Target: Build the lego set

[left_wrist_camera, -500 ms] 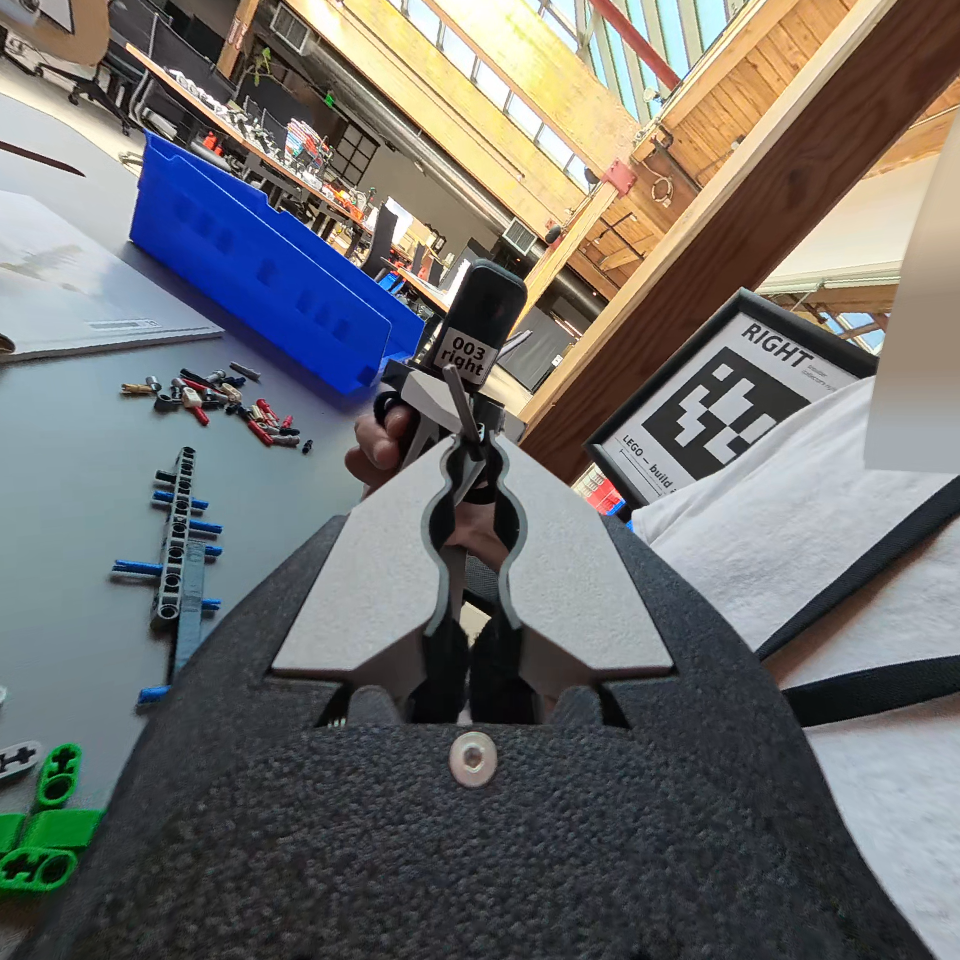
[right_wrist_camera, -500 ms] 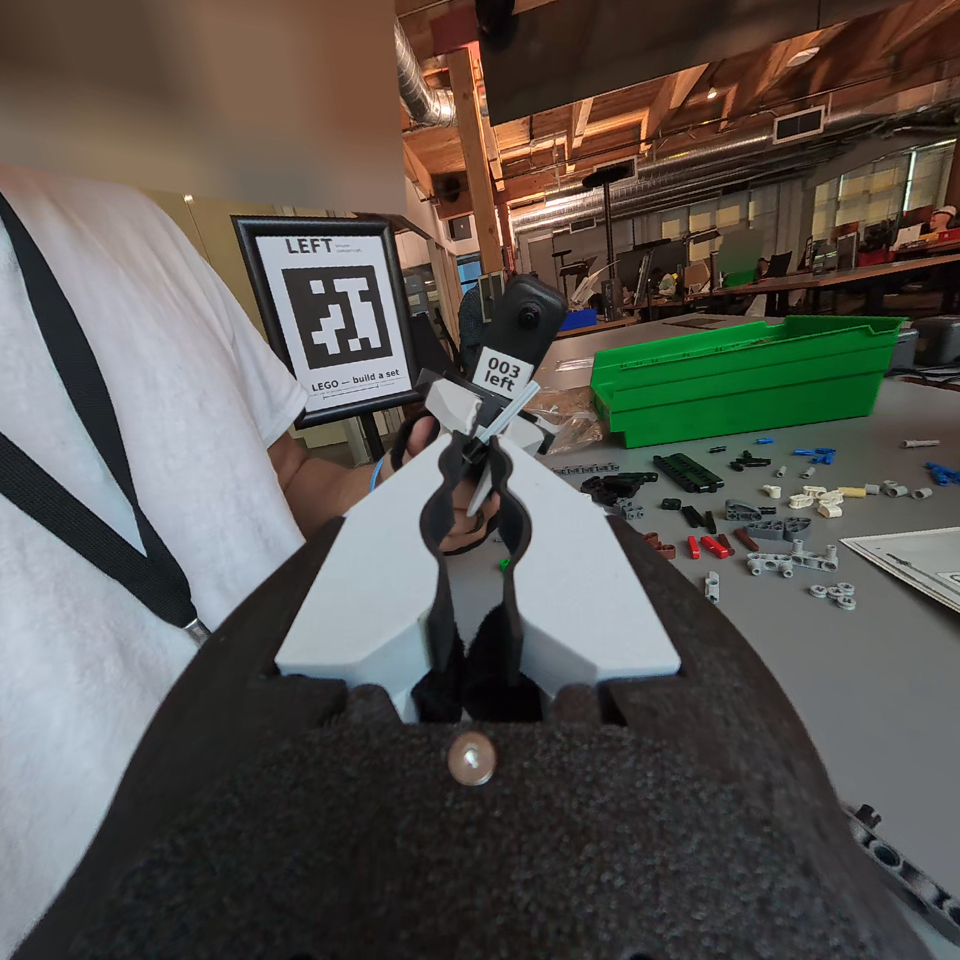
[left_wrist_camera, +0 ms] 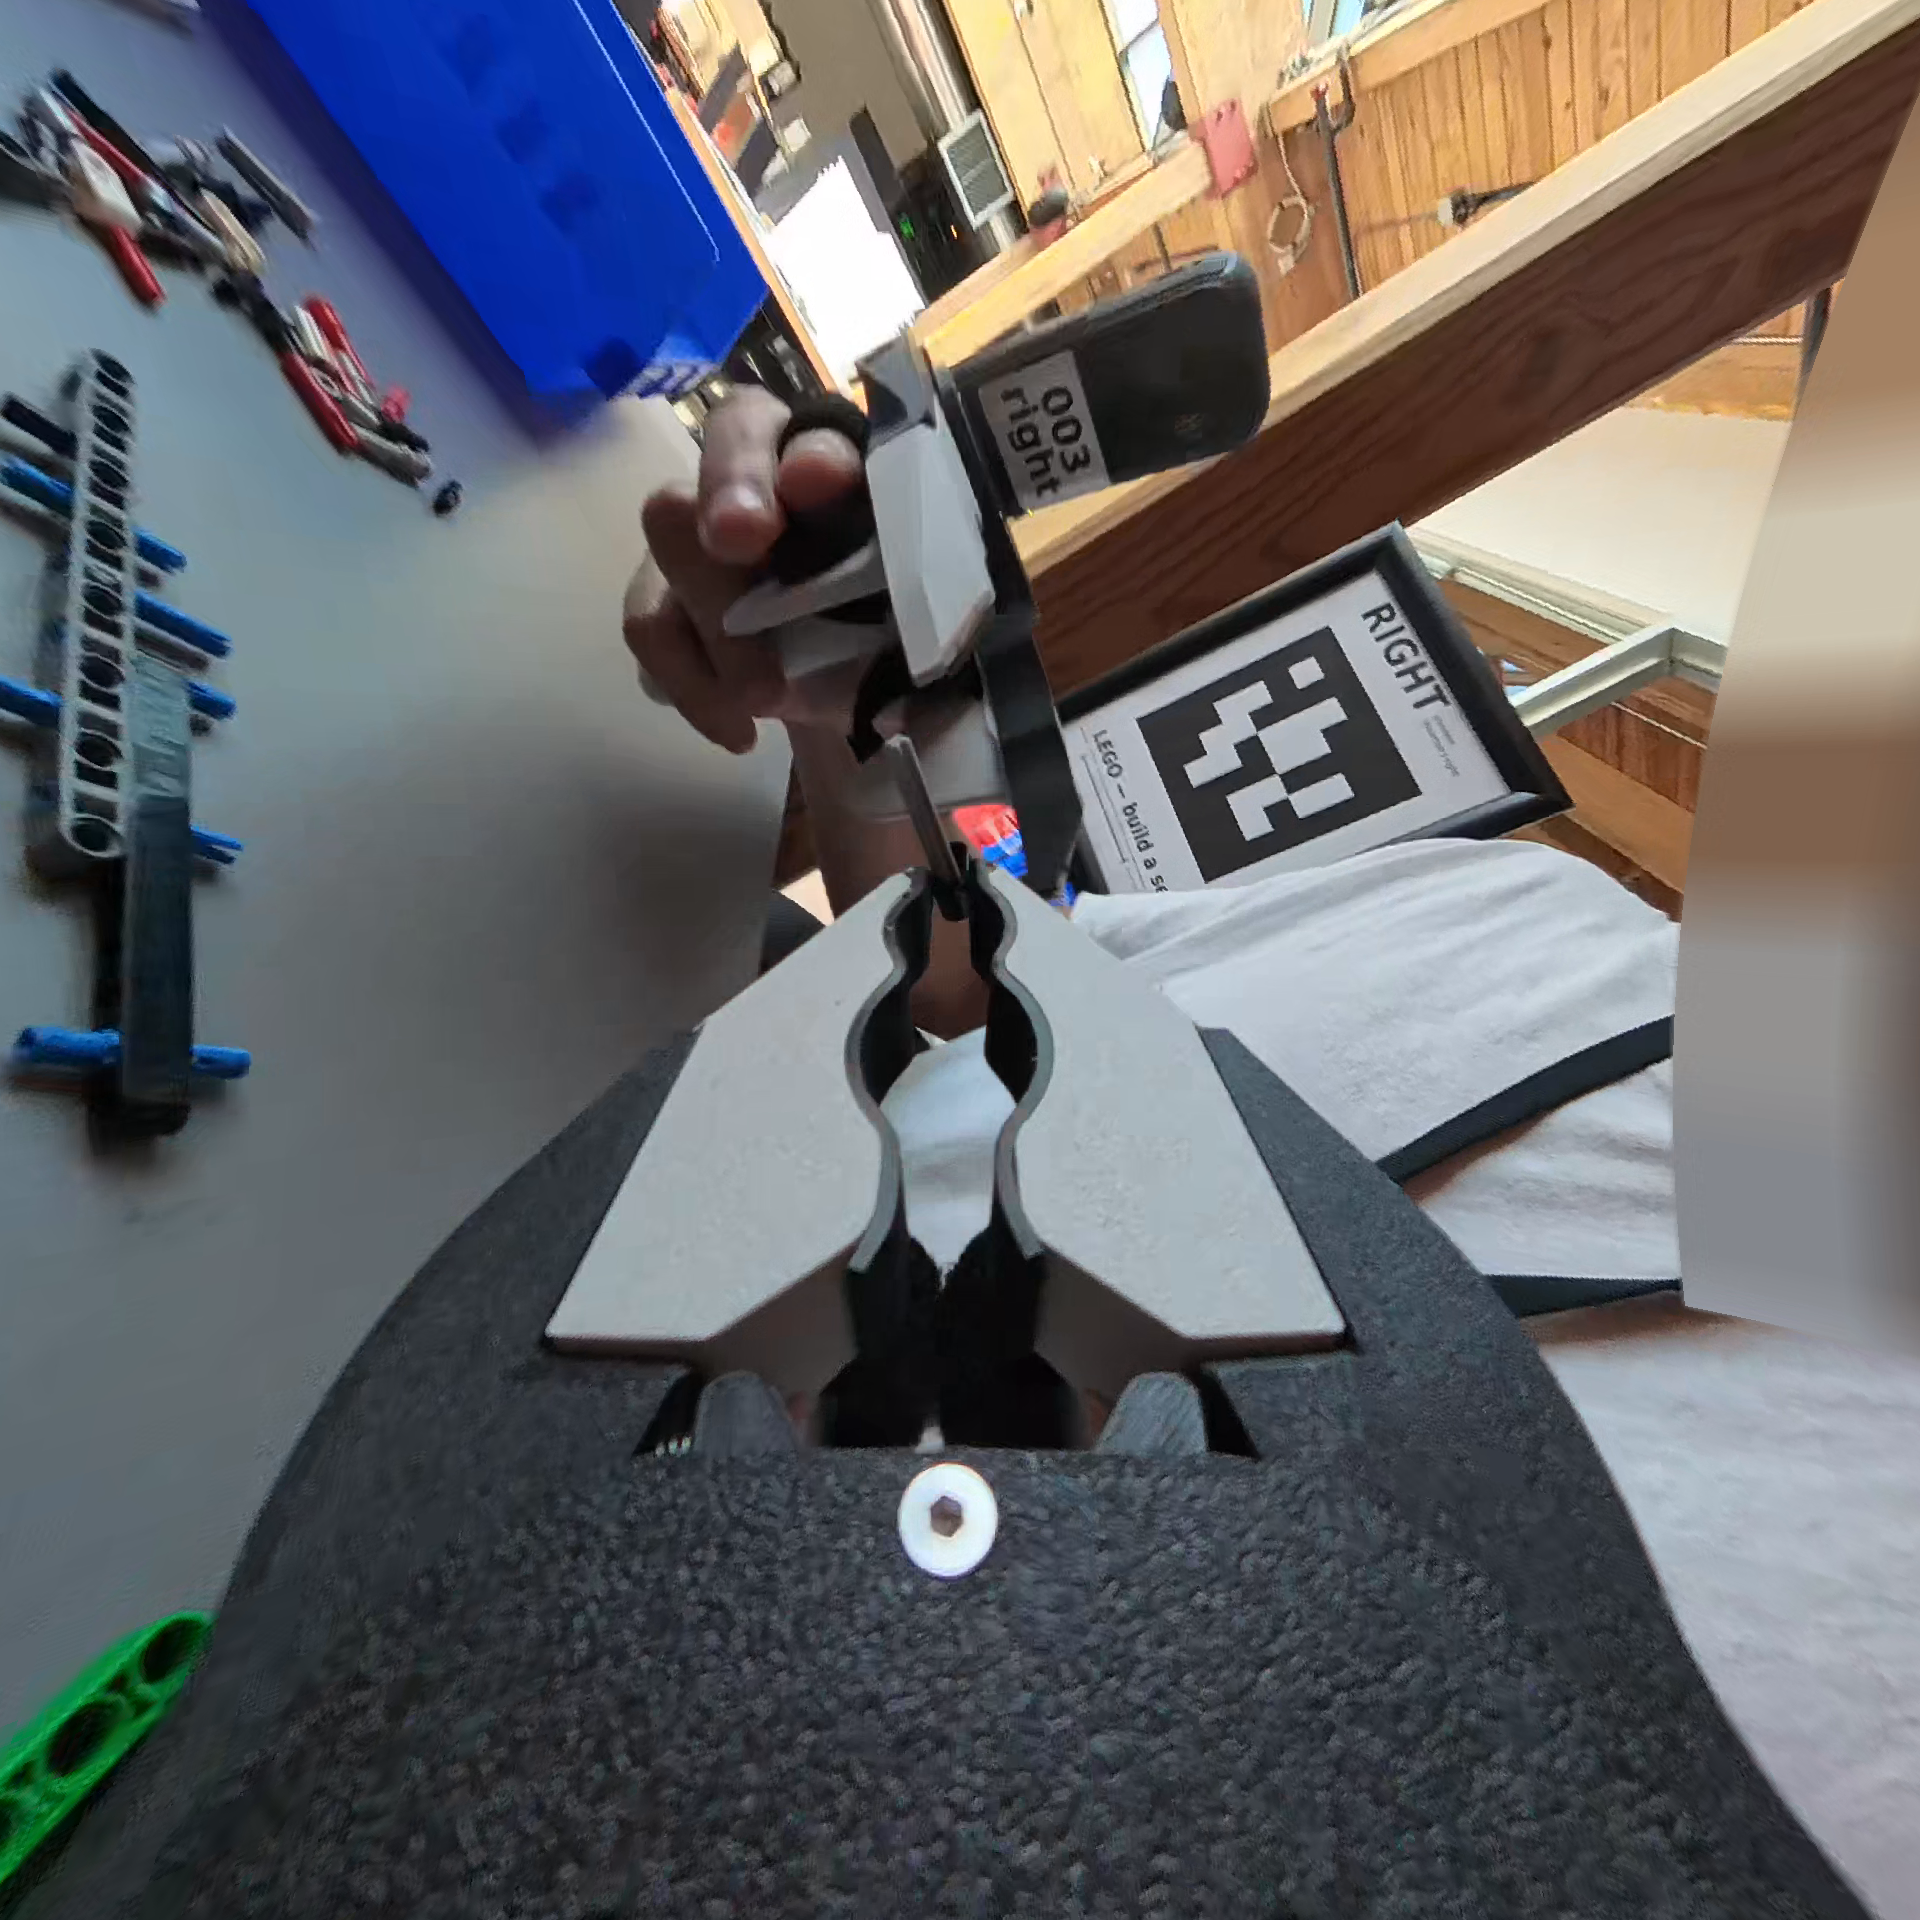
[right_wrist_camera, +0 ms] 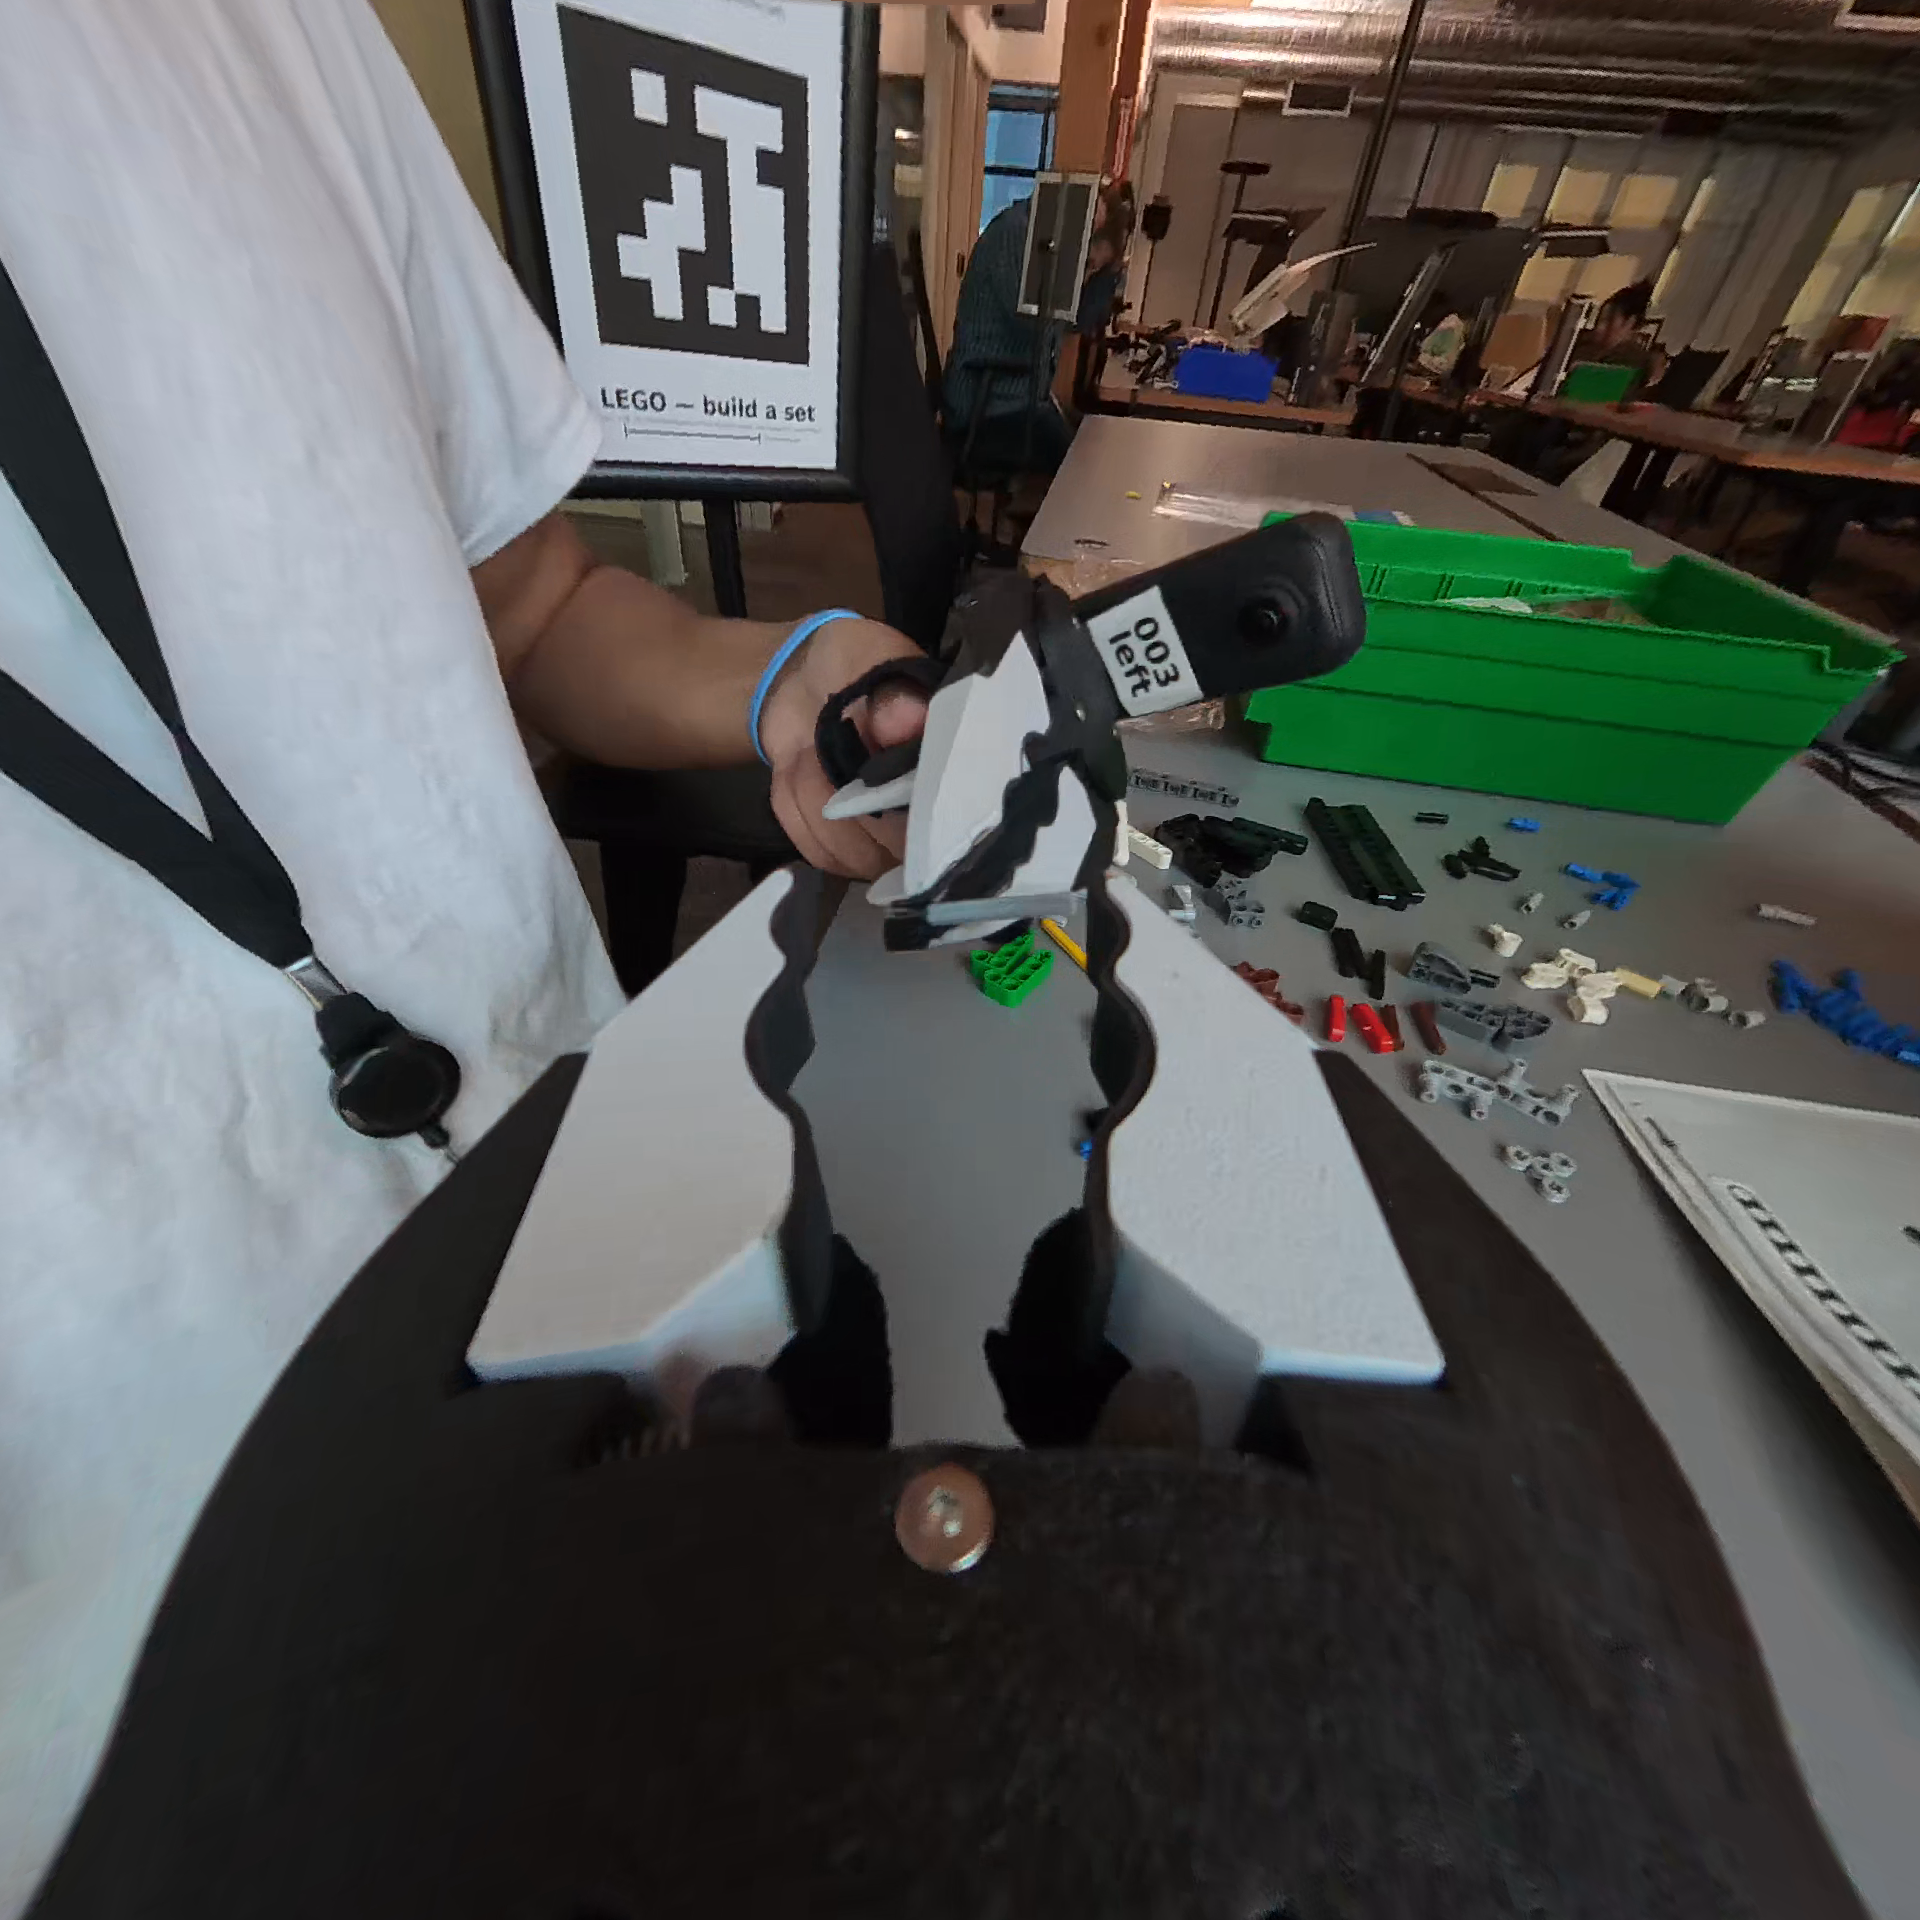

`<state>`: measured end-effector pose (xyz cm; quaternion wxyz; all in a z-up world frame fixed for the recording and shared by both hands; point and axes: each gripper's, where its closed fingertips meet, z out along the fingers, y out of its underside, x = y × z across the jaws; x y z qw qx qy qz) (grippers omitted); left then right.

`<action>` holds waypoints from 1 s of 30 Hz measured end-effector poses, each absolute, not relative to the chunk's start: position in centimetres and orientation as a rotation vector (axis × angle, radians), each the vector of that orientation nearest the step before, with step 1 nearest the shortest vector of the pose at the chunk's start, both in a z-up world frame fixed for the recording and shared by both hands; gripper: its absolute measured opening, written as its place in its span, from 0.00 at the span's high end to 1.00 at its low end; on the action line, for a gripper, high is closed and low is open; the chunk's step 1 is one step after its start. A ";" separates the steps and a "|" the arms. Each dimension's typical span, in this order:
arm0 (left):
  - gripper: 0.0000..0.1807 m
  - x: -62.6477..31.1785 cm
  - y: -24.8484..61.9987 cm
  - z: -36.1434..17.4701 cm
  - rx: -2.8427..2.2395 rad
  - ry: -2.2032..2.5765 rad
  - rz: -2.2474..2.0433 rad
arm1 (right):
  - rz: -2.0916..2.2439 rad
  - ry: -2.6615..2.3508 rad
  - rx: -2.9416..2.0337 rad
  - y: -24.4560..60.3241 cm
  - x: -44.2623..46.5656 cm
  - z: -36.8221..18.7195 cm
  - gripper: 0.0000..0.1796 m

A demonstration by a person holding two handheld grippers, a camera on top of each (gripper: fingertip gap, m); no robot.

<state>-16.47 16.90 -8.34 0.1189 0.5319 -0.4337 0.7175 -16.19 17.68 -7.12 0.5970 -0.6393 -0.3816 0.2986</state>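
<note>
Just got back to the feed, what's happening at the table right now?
A person is building a Lego set with a handheld tool in each hand. The left tool is shut on a thin grey axle with a black piece at its end, held up above the table. The right tool is open and empty, facing it. A half-built beam with blue pins lies on the table, and loose parts lie near a green bin.
</note>
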 end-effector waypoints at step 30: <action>0.97 -16.8 15.5 -9.1 1.453 -1.287 1.887 | 0.859 -0.959 -1.542 17.0 -17.0 -9.5 0.78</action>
